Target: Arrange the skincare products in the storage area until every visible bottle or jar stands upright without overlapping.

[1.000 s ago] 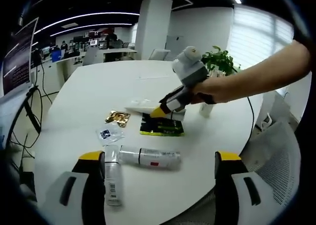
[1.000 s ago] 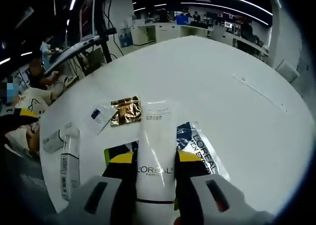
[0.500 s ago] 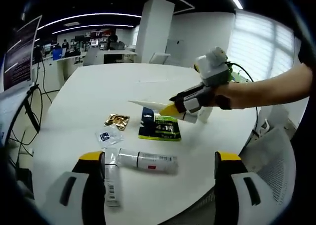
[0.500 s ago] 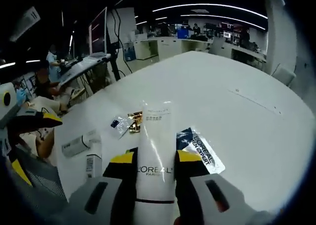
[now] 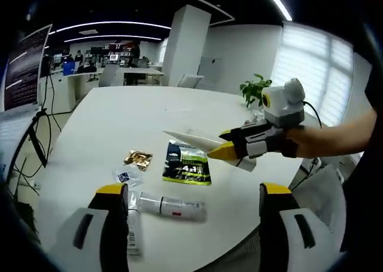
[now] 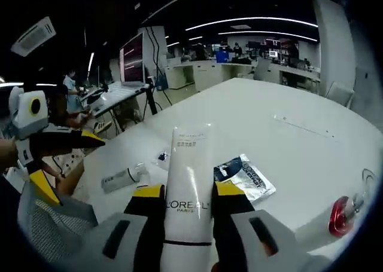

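Observation:
My right gripper [image 6: 188,191] is shut on a white L'Oreal tube [image 6: 188,176], held in the air above the white table [image 6: 281,134]. The left gripper view has that gripper [image 5: 239,147] at the right, with the tube [image 5: 191,139] pointing left above a green and black sachet [image 5: 187,167]. A white bottle [image 5: 172,205] lies on its side near the front edge, between the open jaws of my left gripper [image 5: 192,190], which is well above it. Another tube [image 5: 133,239] lies partly behind the left jaw. A clear bottle with a red part [image 6: 342,215] sits at the lower right.
A gold sachet [image 5: 138,159] and a small clear sachet [image 5: 127,177] lie left of the green one. A potted plant [image 5: 258,89] stands at the far table edge. Mesh chairs [image 5: 326,194] are close to the table. The far half of the table [image 5: 131,104] is bare.
My right gripper has lifted the white tube off the table and carried it up and to the right. Both cameras have pulled back from the table.

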The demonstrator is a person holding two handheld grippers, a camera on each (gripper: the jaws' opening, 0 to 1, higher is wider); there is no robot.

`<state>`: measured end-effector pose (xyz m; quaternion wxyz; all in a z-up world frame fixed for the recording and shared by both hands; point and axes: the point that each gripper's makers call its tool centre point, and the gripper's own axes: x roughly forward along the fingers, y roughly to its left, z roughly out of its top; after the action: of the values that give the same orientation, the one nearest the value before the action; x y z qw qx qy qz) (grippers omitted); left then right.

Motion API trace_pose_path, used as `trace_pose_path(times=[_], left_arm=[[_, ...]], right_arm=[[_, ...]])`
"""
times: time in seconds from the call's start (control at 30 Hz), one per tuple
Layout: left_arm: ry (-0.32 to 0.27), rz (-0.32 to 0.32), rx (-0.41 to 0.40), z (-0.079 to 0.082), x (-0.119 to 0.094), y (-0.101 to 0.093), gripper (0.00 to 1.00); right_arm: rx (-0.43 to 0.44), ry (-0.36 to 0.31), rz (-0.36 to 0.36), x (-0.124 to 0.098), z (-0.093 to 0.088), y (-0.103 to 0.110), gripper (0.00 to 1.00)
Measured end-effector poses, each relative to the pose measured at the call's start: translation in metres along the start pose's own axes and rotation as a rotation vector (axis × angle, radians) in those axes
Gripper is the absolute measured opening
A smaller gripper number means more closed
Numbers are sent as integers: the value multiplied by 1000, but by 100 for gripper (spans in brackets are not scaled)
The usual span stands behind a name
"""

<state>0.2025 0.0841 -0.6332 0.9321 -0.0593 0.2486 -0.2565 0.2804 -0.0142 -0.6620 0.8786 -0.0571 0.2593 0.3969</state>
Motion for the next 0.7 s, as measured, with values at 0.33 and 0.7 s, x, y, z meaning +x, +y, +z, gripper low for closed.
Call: trace_pose_path(times=[0.33, 0.7], left_arm=[[-47, -67, -112, 15, -1, -24, 80], [-114, -133, -346, 29, 10, -37, 74]], right_arm=[[1, -63, 6, -30, 4, 22, 29], [22, -142, 8, -67, 17, 47, 29]])
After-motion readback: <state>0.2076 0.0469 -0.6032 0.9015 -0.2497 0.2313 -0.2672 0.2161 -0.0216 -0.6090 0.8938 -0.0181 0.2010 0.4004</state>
